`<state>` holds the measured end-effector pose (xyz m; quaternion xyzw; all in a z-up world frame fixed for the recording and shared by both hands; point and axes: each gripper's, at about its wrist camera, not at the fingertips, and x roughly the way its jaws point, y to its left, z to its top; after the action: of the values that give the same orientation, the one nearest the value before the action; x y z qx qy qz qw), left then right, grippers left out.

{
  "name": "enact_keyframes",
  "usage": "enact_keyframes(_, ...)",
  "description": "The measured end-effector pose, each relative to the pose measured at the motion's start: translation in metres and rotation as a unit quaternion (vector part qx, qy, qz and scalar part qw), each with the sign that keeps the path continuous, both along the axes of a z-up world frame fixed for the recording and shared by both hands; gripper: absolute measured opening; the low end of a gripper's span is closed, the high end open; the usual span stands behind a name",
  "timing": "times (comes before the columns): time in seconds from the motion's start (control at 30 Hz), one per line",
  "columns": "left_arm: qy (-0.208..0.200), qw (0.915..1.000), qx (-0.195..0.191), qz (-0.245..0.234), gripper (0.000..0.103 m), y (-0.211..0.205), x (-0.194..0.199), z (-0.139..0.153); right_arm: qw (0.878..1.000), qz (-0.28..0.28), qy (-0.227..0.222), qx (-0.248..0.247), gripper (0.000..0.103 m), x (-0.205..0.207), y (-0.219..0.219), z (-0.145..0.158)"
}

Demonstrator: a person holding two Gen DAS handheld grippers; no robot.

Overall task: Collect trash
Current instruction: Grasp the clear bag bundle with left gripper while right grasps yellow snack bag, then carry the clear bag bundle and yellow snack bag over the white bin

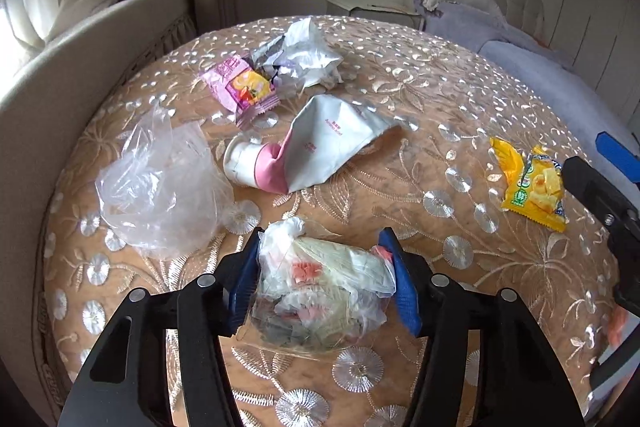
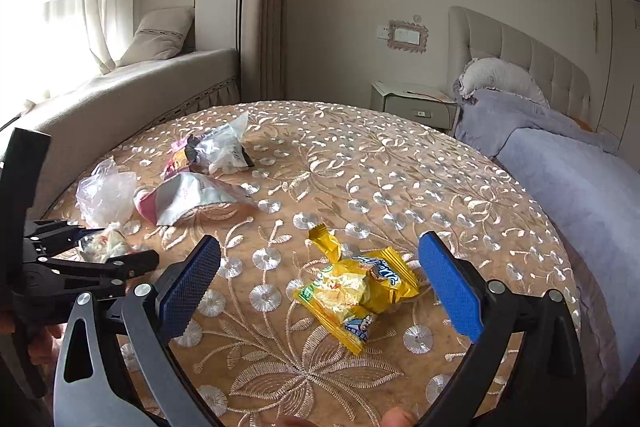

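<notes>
On the round table with the embroidered cloth [image 1: 420, 99] sits a small knotted clear bag of scraps [image 1: 320, 283]. My left gripper [image 1: 321, 237] is shut on it, a blue pad pressed against each side. Over on the right lies a yellow snack wrapper [image 2: 356, 291] flat on the cloth. My right gripper [image 2: 320, 241] stands open around it, both pads well clear of it. The left gripper with its bag [image 2: 106, 247] also shows at the left edge of the right wrist view.
More litter lies farther back: a loose clear plastic bag [image 1: 160, 187], a squeezed white-and-pink tube [image 1: 304, 151], a pink snack wrapper [image 1: 244, 87] and crumpled white wrappers [image 1: 300, 55]. A bed [image 2: 560, 167] borders the table on the right, a window seat [image 2: 120, 95] on the left.
</notes>
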<state>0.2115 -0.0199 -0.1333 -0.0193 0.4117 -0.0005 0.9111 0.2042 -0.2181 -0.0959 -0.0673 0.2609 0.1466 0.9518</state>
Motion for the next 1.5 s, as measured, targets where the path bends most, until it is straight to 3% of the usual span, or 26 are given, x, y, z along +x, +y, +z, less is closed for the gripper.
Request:
enact_keyframes(0.2,-0.034,0.9988,0.019,-0.029,0.057,-0.017,-0.005,0.018,0.997,-0.029,0.068,-0.008,0.098,0.026,-0.004,-0.02)
enact_keyframes(0.27,-0.037,0.9985,0.018,-0.035,0.057,-0.019,-0.005,0.02,0.994,-0.036,0.103,-0.017,0.093,0.037,-0.003,-0.03)
enact_keyframes(0.3,-0.036,0.9985,0.014,-0.038,0.057,-0.02,-0.004,0.02,0.992,-0.034,0.119,-0.018,0.077,0.041,-0.004,-0.034)
enact_keyframes(0.33,-0.035,0.9986,0.011,-0.039,0.057,-0.02,-0.005,0.02,0.991,-0.031,0.131,-0.018,0.068,0.044,-0.004,-0.037)
enact_keyframes(0.37,-0.033,0.9986,0.009,-0.039,0.057,-0.021,-0.005,0.019,0.989,-0.031,0.143,-0.02,0.068,0.047,-0.004,-0.041)
enact_keyframes(0.5,-0.032,0.9987,0.008,-0.04,0.057,-0.021,-0.007,0.017,0.988,-0.032,0.151,-0.026,0.028,0.046,-0.005,-0.043)
enact_keyframes(0.57,-0.036,0.9986,0.006,-0.039,0.057,-0.021,-0.01,0.019,0.988,-0.034,0.149,-0.023,0.019,0.042,-0.007,-0.04)
enact_keyframes(0.83,-0.064,0.9963,0.01,-0.055,0.057,-0.039,-0.025,0.036,0.998,-0.031,0.053,-0.019,0.015,-0.009,-0.018,0.01)
enact_keyframes(1.07,-0.095,0.9903,0.015,-0.101,0.057,-0.084,-0.042,0.053,0.998,-0.054,-0.028,-0.011,0.014,-0.064,-0.044,0.053)
enact_keyframes(1.5,-0.119,0.9653,0.014,-0.232,0.057,-0.201,-0.075,0.071,0.987,-0.146,-0.064,0.001,0.014,-0.123,-0.132,0.067)
